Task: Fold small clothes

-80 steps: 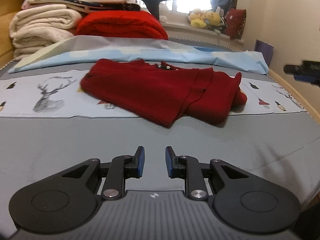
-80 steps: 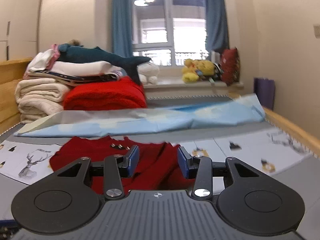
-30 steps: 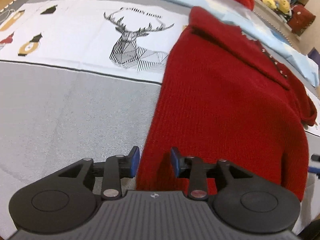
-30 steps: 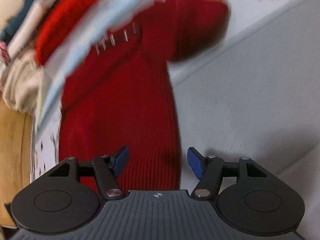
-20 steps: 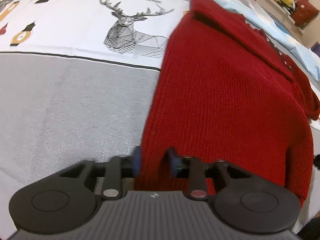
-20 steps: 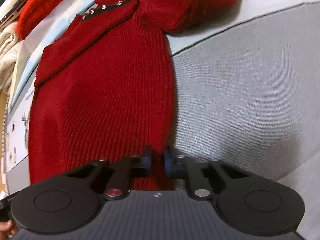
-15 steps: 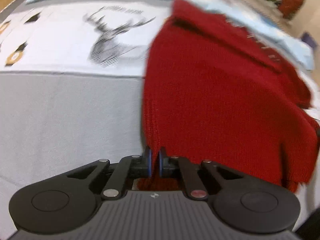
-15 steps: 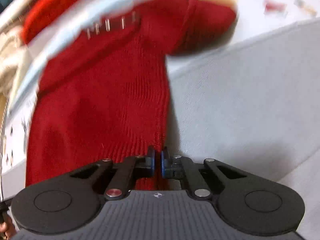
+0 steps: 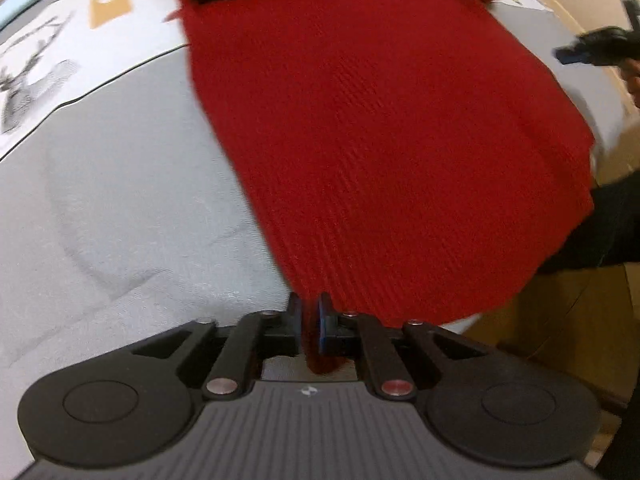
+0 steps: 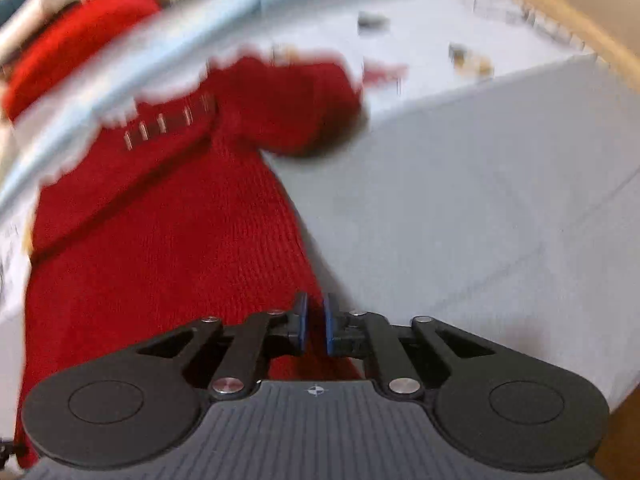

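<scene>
**Sweater pinched at both lower corners**

Sweater (image 9: 380, 128), dark red ribbed knit, lies spread on the grey bed cover (image 9: 120, 208), running forward from both of your jaw pairs. Your left gripper (image 9: 309, 320) has its blue pads pressed together on the knit, a small tuft of the hem corner poking back behind them; the rest of the garment fans out ahead and to the right of those jaws. Your right gripper (image 10: 315, 322) likewise pinches the opposite hem corner, with the cloth stretching ahead and to the left of its jaws toward the studded neckline (image 10: 168, 124) and a bunched sleeve (image 10: 304, 108). That view is blurred. Beyond the sweater lies a white printed sheet (image 10: 432, 60), and far ahead to the left a bright red folded blanket (image 10: 76, 36).
</scene>
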`<state>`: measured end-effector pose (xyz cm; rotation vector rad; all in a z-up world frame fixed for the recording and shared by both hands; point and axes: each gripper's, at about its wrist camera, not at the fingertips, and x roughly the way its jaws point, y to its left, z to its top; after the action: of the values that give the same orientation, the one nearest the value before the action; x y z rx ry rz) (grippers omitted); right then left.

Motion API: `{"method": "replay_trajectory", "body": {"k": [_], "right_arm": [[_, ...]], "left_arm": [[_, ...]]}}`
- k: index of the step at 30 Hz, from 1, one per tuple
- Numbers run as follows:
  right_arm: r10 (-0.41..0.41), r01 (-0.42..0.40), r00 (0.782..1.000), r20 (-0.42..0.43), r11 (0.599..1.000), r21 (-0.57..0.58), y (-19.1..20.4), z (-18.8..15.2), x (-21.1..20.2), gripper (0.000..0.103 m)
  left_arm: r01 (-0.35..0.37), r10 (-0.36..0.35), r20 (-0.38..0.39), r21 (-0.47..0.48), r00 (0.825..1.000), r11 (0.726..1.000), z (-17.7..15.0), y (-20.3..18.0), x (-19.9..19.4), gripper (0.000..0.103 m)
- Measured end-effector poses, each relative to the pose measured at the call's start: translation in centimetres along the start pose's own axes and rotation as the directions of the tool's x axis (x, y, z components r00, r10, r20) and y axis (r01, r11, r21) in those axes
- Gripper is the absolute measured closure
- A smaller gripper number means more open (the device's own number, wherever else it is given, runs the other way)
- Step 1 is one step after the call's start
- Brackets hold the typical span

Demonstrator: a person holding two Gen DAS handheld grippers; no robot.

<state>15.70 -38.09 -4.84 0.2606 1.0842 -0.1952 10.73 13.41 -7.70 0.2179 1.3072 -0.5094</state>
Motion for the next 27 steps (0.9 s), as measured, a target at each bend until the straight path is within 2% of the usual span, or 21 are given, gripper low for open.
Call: {"method": "replay_trajectory", "body": {"k": [1,2,3,5,8,9,10,11,13,15,17,19,20,21,22,23,25,27], "right_arm": [[-0.014,0.013,1.0,-0.009,1.0,-0.021,-0.2,-0.2,0.3,0.08],[-0.024,0.023,1.0,-0.01,0.999,-0.043,0.0,-0.3,0.5,0.063],[-0.026,0.025,1.0,-0.012,0.997,-0.069,0.2,-0.4,0.7,0.056],[-0.016,0.013,0.999,-0.034,0.995,-0.096,0.0,-1.0,0.9,0.056],[-0.003,-0.023,0.99,-0.138,0.982,-0.187,0.9,-2.1,2.8,0.056],[-0.036,-0.005,0.986,-0.164,0.971,-0.241,1.4,-3.1,3.1,0.056],[-0.1,0.038,0.979,-0.179,0.946,-0.322,1.9,-3.7,3.8,0.051],[-0.132,0.06,0.977,-0.166,0.923,-0.379,2.3,-4.1,4.1,0.044],[-0.162,0.09,0.977,-0.142,0.906,-0.413,2.9,-3.8,4.0,0.044],[-0.183,0.125,0.977,-0.108,0.905,-0.406,3.1,-3.4,3.6,0.05],[-0.14,0.119,0.99,-0.024,0.908,-0.401,3.7,-2.8,2.3,0.05],[-0.084,0.088,0.996,0.026,0.926,-0.368,4.0,-2.0,1.4,0.049],[-0.068,0.077,0.997,0.038,0.934,-0.348,3.9,-1.7,1.2,0.049],[-0.048,0.06,0.998,0.044,0.944,-0.324,3.9,-1.3,1.0,0.049],[-0.031,0.042,0.999,0.042,0.95,-0.31,3.8,-0.9,1.1,0.049],[-0.01,0.022,0.999,0.04,0.956,-0.293,3.8,-0.5,1.1,0.049],[0.031,-0.018,0.999,0.042,0.963,-0.27,3.7,-0.1,0.6,0.049],[0.07,-0.059,0.997,0.034,0.964,-0.259,4.3,0.5,0.4,0.049]], "left_arm": [[0.011,-0.011,0.014,0.0,1.0,1.0,0.2,-0.2,-0.3,0.092],[0.013,-0.013,0.034,-0.005,0.999,1.0,0.6,-0.3,-0.7,0.089],[0.012,-0.011,0.06,-0.018,0.998,1.0,1.1,-0.5,-1.2,0.089],[0.016,-0.013,0.085,-0.036,0.996,0.999,2.2,-0.7,-1.5,0.089],[-0.023,0.027,0.115,-0.039,0.993,0.999,4.1,-1.5,-1.5,0.089],[-0.037,0.043,0.134,-0.046,0.99,0.998,4.9,-1.8,-1.7,0.089],[-0.042,0.051,0.153,-0.059,0.987,0.997,5.4,-1.8,-1.8,0.086],[-0.044,0.058,0.184,-0.083,0.981,0.996,6.0,-2.0,-2.3,0.077],[-0.05,0.087,0.264,-0.145,0.961,0.988,7.9,-1.3,-3.4,0.062],[-0.06,0.127,0.341,-0.199,0.932,0.978,9.7,-1.6,-4.3,0.061],[-0.063,0.154,0.4,-0.232,0.903,0.971,11.5,-2.5,-4.7,0.061],[-0.092,0.179,0.447,-0.21,0.876,0.973,13.2,-4.1,-4.3,0.062],[-0.106,0.183,0.463,-0.186,0.867,0.977,14.1,-5.1,-4.0,0.068],[-0.109,0.174,0.472,-0.161,0.864,0.981,15.2,-6.1,-3.4,0.075],[-0.107,0.161,0.471,-0.14,0.868,0.984,16.6,-7.0,-2.7,0.091],[-0.107,0.152,0.465,-0.121,0.872,0.987,17.8,-7.6,-2.2,0.097],[-0.122,0.142,0.466,-0.073,0.873,0.99,20.2,-9.4,-0.8,0.097],[-0.142,0.142,0.478,-0.037,0.867,0.989,23.0,-11.2,1.0,0.097]]}}
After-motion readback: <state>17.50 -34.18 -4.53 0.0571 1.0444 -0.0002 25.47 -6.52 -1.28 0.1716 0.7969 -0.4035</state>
